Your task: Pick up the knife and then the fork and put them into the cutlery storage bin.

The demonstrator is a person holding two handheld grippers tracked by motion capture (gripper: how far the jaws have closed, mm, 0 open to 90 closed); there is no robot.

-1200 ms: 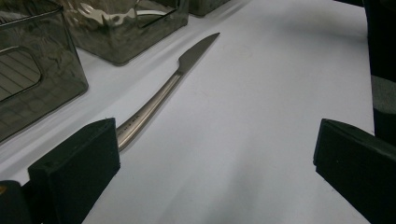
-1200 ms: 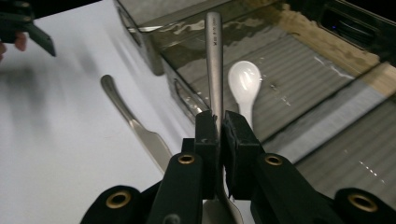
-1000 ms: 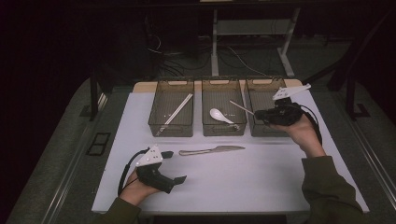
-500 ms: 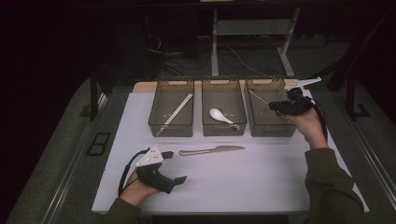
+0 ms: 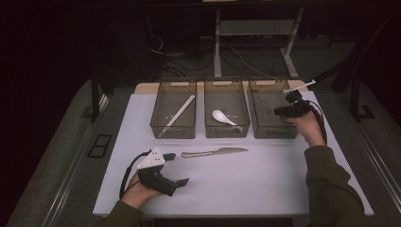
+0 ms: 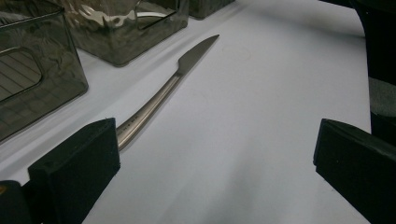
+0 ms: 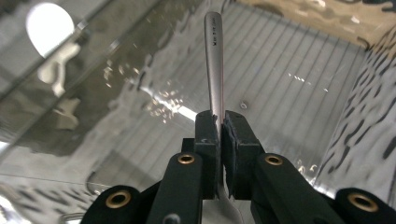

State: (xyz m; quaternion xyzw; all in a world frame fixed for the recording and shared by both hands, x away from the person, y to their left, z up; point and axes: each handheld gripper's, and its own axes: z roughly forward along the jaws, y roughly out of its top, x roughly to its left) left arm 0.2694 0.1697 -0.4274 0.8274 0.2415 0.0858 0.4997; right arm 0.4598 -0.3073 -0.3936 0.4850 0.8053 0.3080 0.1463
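Note:
My right gripper [image 5: 287, 110] [image 7: 220, 126] is shut on a slim metal utensil [image 7: 214, 60]. The utensil's handle [image 5: 265, 104] points away from the jaws, down into the right-hand clear bin [image 5: 275, 133] [image 7: 289, 74]. A table knife [image 5: 215, 152] [image 6: 163, 93] lies flat on the white table in front of the bins. My left gripper [image 5: 176, 169] [image 6: 215, 172] rests on the table at the near left. It is open, its jaws wide apart. The knife's handle end lies just past the left jaw.
Three clear bins stand in a row at the back. The left bin [image 5: 173, 131] holds chopsticks [image 5: 176, 115]. The middle bin [image 5: 226, 132] holds a white spoon [image 5: 223, 117] [image 7: 46, 23]. The table's edges drop to a dark floor.
The right hand has shifted to the right and sunk over the right bin, carrying the utensil. The left hand and the knife have stayed put.

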